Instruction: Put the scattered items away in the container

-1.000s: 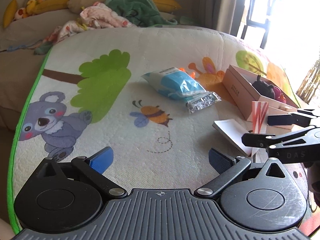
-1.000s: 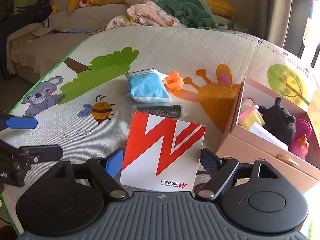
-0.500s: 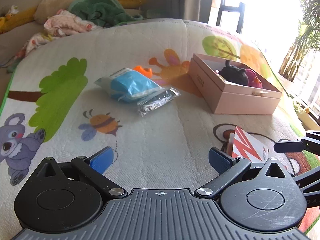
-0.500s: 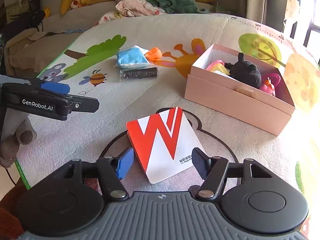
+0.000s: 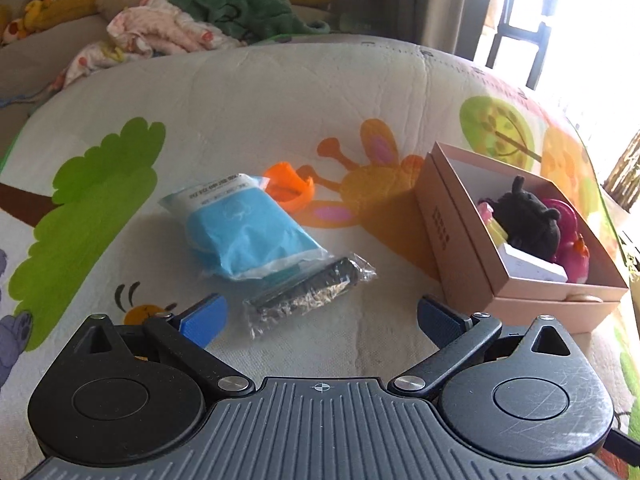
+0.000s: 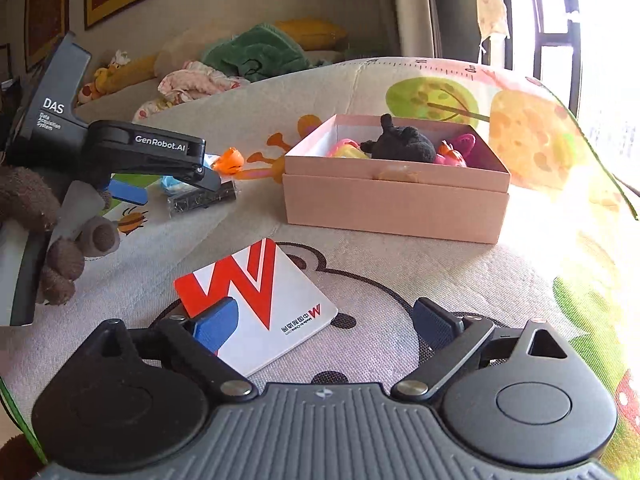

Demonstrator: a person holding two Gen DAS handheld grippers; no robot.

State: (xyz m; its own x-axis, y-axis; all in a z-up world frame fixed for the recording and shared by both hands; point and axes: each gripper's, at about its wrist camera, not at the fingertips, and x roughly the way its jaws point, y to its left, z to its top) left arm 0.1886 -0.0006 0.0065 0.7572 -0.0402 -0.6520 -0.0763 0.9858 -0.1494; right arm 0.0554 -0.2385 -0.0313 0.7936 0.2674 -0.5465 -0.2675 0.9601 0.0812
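Note:
A pink box [image 5: 460, 248] [image 6: 394, 196] holds a black plush [image 5: 528, 220] [image 6: 404, 144] and pink toys. On the play mat lie a blue packet [image 5: 248, 232], an orange piece [image 5: 288, 184] [image 6: 230, 160] and a dark item in clear wrap [image 5: 308, 292] [image 6: 200, 200]. My left gripper [image 5: 320, 318] is open, just short of the wrapped item; it also shows in the right wrist view [image 6: 168, 184]. A red and white card [image 6: 256, 300] lies flat on the mat. My right gripper [image 6: 328, 322] is open above it, the left finger over its corner.
The cartoon play mat [image 5: 280, 100] covers the surface. A sofa at the back carries a green blanket [image 5: 240, 4], patterned clothes [image 5: 160, 36] and yellow cushions. A bright window is at the right. A brown plush sleeve [image 6: 36, 208] is at the left edge.
My right gripper opened and the red and white card now lies flat on the mat. My left gripper moved forward toward the wrapped item and blue packet.

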